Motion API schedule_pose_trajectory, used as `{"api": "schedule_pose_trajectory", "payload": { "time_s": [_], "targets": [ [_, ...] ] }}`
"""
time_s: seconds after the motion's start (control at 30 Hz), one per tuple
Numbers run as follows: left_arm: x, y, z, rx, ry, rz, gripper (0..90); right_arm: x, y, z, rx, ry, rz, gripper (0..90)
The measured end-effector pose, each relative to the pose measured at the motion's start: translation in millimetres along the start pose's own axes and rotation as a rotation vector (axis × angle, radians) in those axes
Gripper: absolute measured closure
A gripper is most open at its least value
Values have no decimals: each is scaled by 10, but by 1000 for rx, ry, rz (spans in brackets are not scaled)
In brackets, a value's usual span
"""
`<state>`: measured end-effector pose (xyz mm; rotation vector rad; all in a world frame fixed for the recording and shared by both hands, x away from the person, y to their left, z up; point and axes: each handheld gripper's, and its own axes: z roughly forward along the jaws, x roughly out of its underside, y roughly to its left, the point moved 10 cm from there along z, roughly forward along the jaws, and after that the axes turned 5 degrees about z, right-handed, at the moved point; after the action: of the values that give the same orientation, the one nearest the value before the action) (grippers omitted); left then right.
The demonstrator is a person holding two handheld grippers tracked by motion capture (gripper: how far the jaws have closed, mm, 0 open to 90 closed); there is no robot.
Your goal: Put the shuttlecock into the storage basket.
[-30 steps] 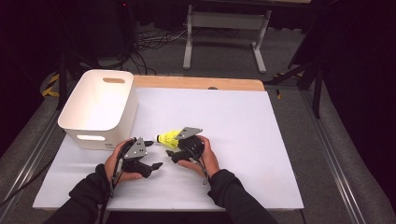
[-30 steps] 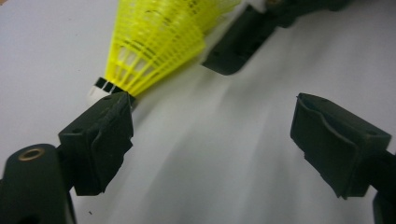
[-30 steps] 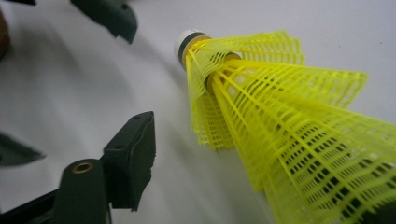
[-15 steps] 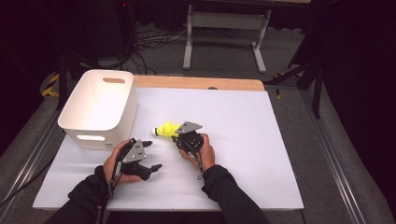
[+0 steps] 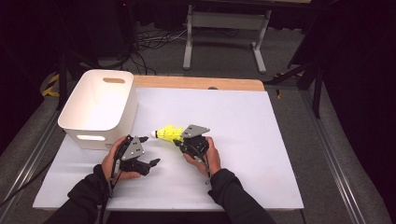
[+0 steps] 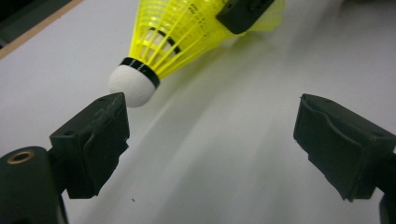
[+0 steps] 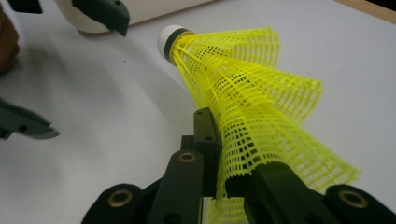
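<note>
White table sheet, dark room; right gripper clamps yellow shuttlecock; left gripper jaws apart.

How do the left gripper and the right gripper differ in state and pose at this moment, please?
The right gripper is shut on the yellow shuttlecock's mesh skirt; the left gripper stands wide open and holds nothing. The right gripper carries the shuttlecock above the white table, while the left gripper waits beside it, one finger near the white cork tip. Both are black, hand-held, and close together in front of the white bin.
</note>
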<state>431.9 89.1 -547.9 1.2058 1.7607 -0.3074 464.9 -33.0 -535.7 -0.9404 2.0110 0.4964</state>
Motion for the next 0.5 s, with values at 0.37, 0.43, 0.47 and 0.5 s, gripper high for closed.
{"api": "schedule_pose_trajectory", "payload": {
  "time_s": [0.37, 0.43, 0.47, 0.5],
  "targets": [
    [-60, -67, 30, 75, -3, -9, 185, 59, 191, -334, -51, 31, -135, 871],
    [-72, -93, 50, 89, -1, -3, 213, 60, 237, -379, -58, 41, -156, 870],
    [-83, -107, 70, 95, 3, 5, 224, 61, 268, -403, -66, 45, -171, 870],
    [-87, -112, 89, 95, 14, 11, 234, 62, 307, -424, -74, 51, -187, 869]
  ]
}}
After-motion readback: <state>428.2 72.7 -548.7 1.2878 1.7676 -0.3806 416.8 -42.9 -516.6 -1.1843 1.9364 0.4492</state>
